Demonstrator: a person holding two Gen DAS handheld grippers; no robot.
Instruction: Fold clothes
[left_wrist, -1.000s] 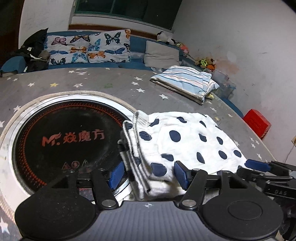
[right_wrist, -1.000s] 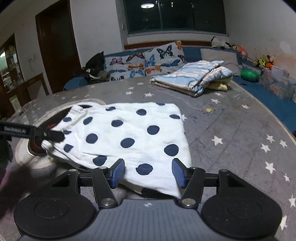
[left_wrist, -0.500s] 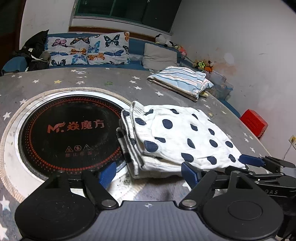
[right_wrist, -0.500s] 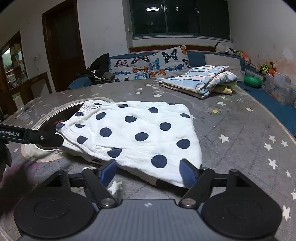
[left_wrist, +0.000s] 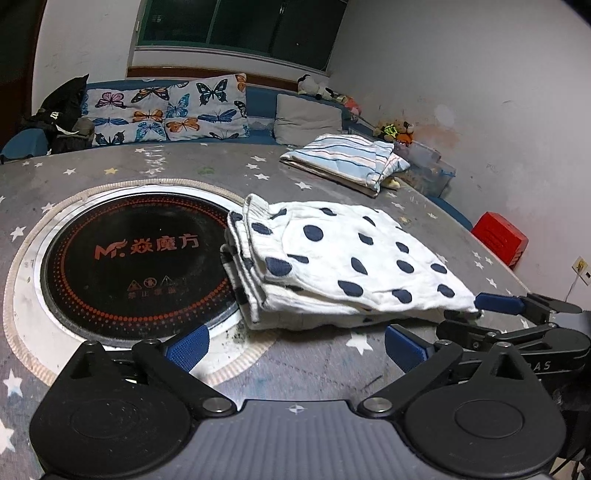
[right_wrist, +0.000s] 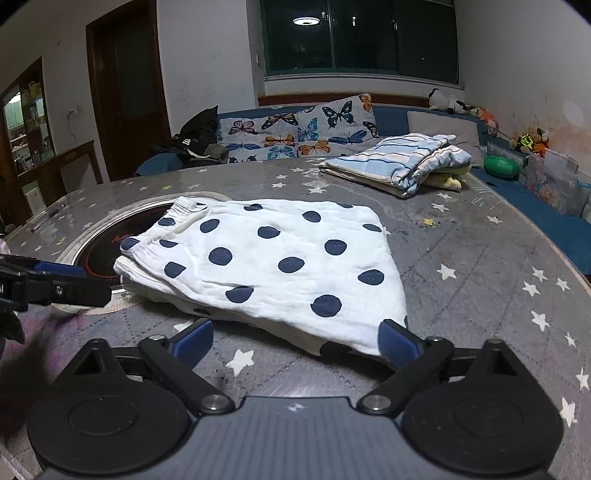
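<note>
Lit dimly from a round ceiling lamp reflected in the dark window pane (right_wrist: 306, 21) at twelve o'clock. Fisheye bending and black vignetting at all corners. Motion blur at eight o'clock in right-wrist view; soft shadows elsewhere.

Folded garment (right_wrist: 273, 266) laid on table (right_wrist: 480, 266), partly over inset hob (left_wrist: 136, 258); second folded pile (right_wrist: 399, 162) behind; sofa (right_wrist: 391, 118) beyond table.

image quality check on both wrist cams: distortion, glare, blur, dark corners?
Left wrist: strong fisheye bend on the table edge, black vignette in the corners, soft sheen on the induction plate, polka-dot garment sharp. Right wrist: same barrel bend, ceiling lamp mirrored in the dark window, dark blurred smear at lower left, garment and striped folded pile in focus.
</note>
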